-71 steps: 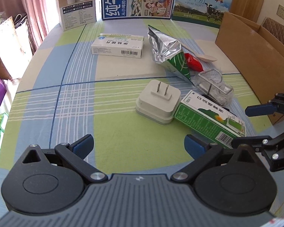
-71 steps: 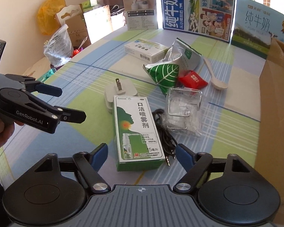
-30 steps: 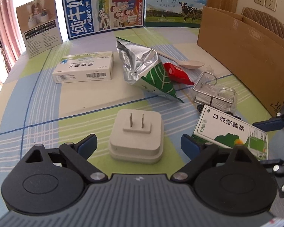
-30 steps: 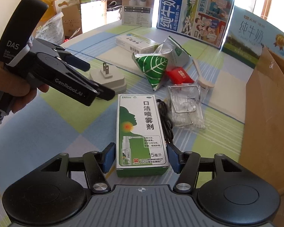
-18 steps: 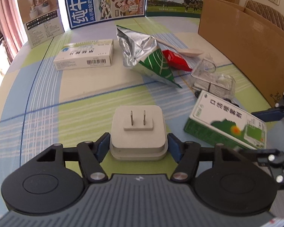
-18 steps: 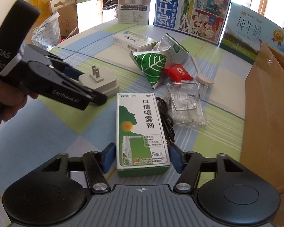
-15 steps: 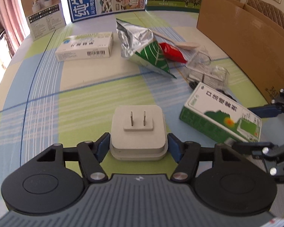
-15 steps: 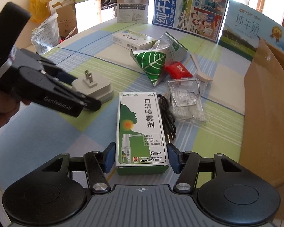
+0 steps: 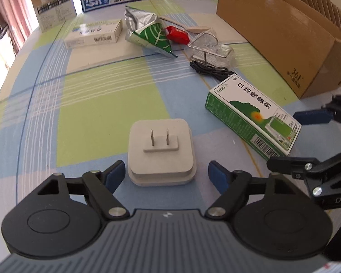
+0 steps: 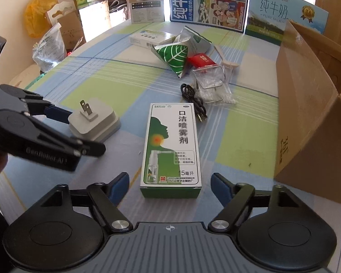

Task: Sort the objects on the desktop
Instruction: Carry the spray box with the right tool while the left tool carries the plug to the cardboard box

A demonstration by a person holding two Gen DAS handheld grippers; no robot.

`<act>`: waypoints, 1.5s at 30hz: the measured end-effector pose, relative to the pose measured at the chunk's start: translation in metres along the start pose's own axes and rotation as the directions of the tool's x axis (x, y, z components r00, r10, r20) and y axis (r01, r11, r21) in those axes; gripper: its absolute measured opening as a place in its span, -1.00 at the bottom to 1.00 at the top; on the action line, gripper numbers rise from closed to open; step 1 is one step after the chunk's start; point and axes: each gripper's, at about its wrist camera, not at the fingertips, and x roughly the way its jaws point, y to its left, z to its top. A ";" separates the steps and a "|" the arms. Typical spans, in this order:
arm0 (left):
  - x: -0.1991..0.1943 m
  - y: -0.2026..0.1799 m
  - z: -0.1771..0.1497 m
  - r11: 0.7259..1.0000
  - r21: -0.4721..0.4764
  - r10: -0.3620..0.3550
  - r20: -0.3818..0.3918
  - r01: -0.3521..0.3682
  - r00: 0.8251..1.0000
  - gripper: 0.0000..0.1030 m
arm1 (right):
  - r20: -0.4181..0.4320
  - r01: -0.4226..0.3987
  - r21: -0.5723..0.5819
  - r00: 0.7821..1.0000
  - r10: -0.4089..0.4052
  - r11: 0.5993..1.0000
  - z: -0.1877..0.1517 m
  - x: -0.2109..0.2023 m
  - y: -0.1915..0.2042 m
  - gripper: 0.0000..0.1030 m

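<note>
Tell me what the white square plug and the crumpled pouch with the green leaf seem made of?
White square plug: apparently matte plastic, with two shiny metal prongs. Crumpled pouch with the green leaf: probably foil-lined film, since its inside glints silver and creases sharply.

**Checked worktop and its load**

On the blue-and-green checked cloth worktop (image 9: 97,104) lie a grey two-pin plug adapter (image 9: 161,150), a green-and-white spray carton (image 9: 252,118), a black coiled cable (image 9: 211,70), a clear plastic packet (image 10: 212,84), a green leaf-print foil bag (image 9: 150,34), a red sachet (image 9: 177,35), a white medicine box (image 9: 94,34) and a brown cardboard box (image 9: 277,36).
</note>
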 end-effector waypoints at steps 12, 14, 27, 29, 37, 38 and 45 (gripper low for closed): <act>0.011 0.008 0.005 0.999 -0.052 -0.003 0.019 0.004 1.000 0.47 | 0.012 0.017 -0.004 1.000 -0.017 1.000 0.012 0.015 -0.005 0.48; 0.012 0.008 0.007 0.998 -0.057 0.001 0.028 0.000 1.000 0.33 | 0.020 0.017 0.000 1.000 -0.017 1.000 0.014 0.016 -0.005 0.47; 0.007 0.007 0.006 0.998 -0.057 -0.003 0.037 0.005 0.999 0.16 | 0.001 0.019 -0.035 1.000 -0.019 0.999 0.023 0.031 0.004 0.10; 0.006 0.007 0.006 0.998 -0.061 -0.001 0.042 0.004 0.999 0.16 | -0.006 0.024 -0.040 1.000 -0.025 0.999 0.023 0.032 0.004 0.04; 0.002 0.008 0.007 0.997 -0.070 -0.010 0.051 0.014 0.999 0.16 | 0.026 0.046 -0.013 0.999 -0.045 0.999 0.022 0.015 0.004 0.03; 0.001 0.008 0.006 0.997 -0.070 -0.012 0.052 0.016 0.999 0.16 | 0.030 0.049 -0.010 0.998 -0.049 0.999 0.022 0.012 0.004 0.03; -0.007 0.004 0.007 0.997 -0.067 -0.028 0.063 0.032 0.998 0.16 | 0.054 0.068 0.004 0.996 -0.069 0.998 0.021 -0.006 0.004 0.03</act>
